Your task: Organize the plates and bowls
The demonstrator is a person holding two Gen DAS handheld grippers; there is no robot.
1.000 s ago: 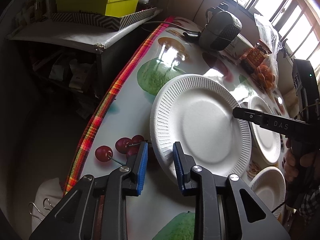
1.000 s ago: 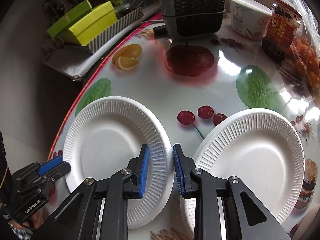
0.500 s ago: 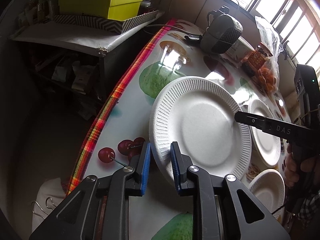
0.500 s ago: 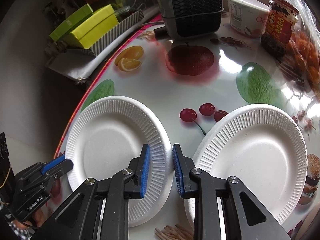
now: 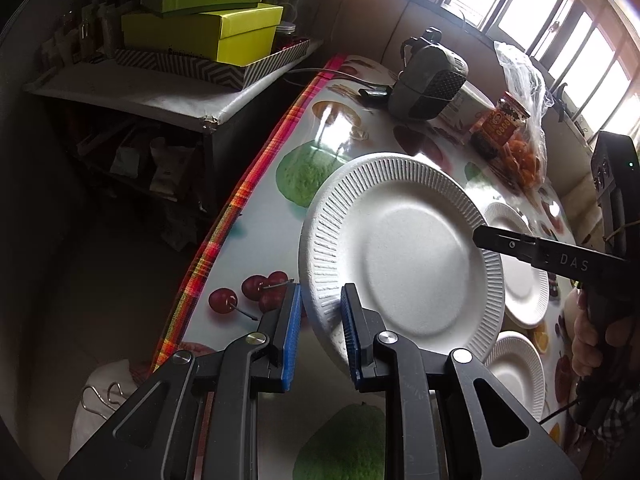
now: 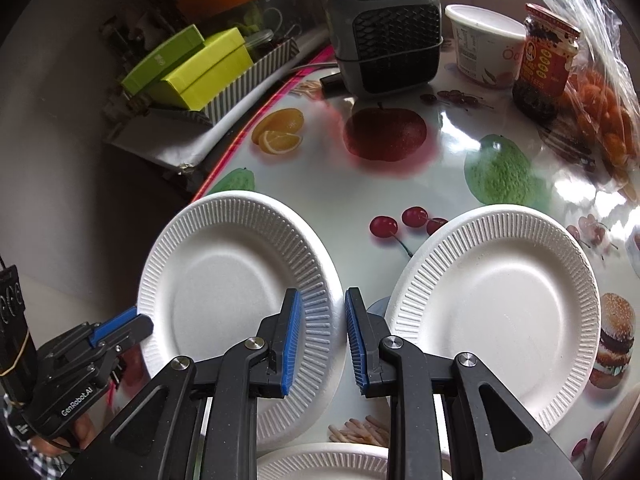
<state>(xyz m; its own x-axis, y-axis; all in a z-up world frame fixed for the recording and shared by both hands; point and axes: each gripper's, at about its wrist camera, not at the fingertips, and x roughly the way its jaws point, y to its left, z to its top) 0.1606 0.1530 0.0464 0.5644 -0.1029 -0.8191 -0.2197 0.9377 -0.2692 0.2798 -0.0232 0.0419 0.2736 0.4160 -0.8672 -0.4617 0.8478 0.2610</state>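
A white ribbed paper plate (image 5: pixel 400 256) is tilted up off the fruit-print table, its near rim between the blue pads of my left gripper (image 5: pixel 320 312), which is shut on it. The same plate (image 6: pixel 236 292) shows at the left in the right wrist view, with the left gripper (image 6: pixel 120 326) at its left rim. My right gripper (image 6: pixel 320 320) is open, its jaws astride that plate's right rim. A second paper plate (image 6: pixel 496 308) lies flat to the right. Another white plate or bowl (image 6: pixel 332 460) shows its rim at the bottom edge.
A grey heater (image 6: pixel 386 36), a white tub (image 6: pixel 484 48), a red-label jar (image 6: pixel 546 60) and a bag of oranges (image 6: pixel 604 120) stand at the far side of the table. Green boxes (image 5: pixel 200 28) sit on a side shelf beyond the table's plaid edge (image 5: pixel 224 224).
My left gripper closed on the near rim of the large plate and tilted it up off the table. My right gripper stayed open over the plate's other rim.
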